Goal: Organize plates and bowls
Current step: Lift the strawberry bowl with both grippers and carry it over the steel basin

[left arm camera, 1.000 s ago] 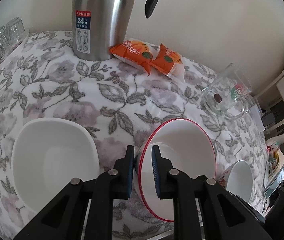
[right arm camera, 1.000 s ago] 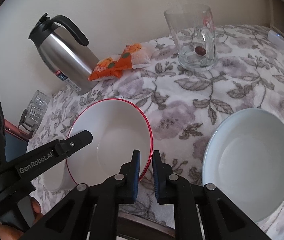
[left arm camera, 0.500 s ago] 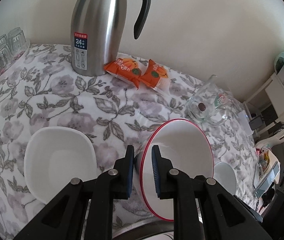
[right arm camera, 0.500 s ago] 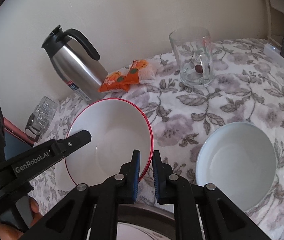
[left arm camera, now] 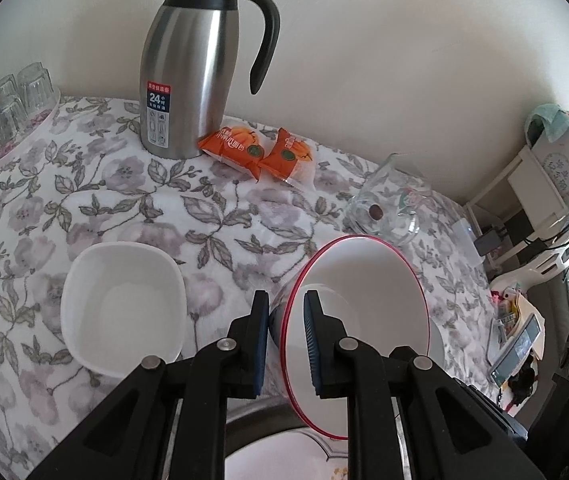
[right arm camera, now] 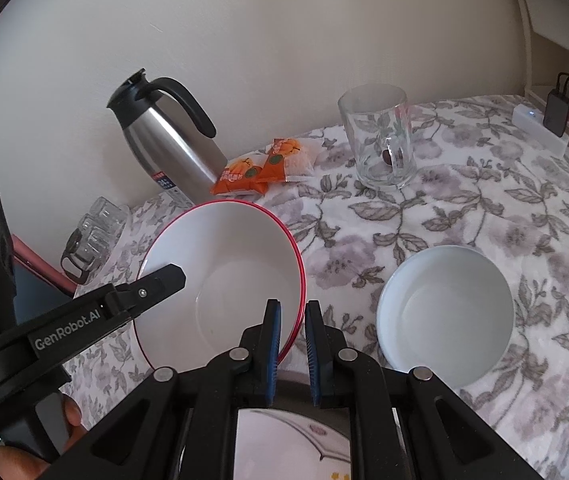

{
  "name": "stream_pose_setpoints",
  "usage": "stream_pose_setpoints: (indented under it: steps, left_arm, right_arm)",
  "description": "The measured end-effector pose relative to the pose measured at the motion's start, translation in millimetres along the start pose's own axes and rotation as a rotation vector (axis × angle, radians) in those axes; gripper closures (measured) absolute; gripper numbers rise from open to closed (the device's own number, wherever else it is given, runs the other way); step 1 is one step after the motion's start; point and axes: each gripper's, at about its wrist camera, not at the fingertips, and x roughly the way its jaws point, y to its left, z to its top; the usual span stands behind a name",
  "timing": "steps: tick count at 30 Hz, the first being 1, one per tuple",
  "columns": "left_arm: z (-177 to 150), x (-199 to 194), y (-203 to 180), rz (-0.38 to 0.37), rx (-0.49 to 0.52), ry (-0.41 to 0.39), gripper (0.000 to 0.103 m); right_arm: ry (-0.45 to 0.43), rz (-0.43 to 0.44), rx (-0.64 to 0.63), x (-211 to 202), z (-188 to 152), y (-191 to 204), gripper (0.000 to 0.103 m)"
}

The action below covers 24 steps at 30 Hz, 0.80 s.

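Figure: two-handed lift of the red-rimmed bowl [left arm camera: 358, 312]. The left gripper [left arm camera: 284, 344] pinches the bowl's wall at its 9 o'clock side, jaws nearly together with one pad inside and one outside. The right gripper [right arm camera: 293, 350] is clamped fully down on the rim at 5 o'clock in its own view. Compared with a second ago, the bowl has risen clear of the flowered surface [left arm camera: 212, 216]; the square white bowl [left arm camera: 122, 308] and the round white bowl [right arm camera: 446, 314] now look smaller and lower. A metal-rimmed plate [right arm camera: 296, 444] has come into view at 6 o'clock beneath the grippers. The carry appears under way, probably toward stacking on that plate.
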Motion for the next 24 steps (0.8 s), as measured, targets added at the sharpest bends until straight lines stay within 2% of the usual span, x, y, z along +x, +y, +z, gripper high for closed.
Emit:
stream_pose_setpoints:
  steps: [24]
  left_arm:
    - [-53.1,-35.7,1.3,-0.007,0.000,0.001,0.085]
  right_arm:
    - [0.003,-0.001,-0.019,-42.5,-43.6,3.1,0.090]
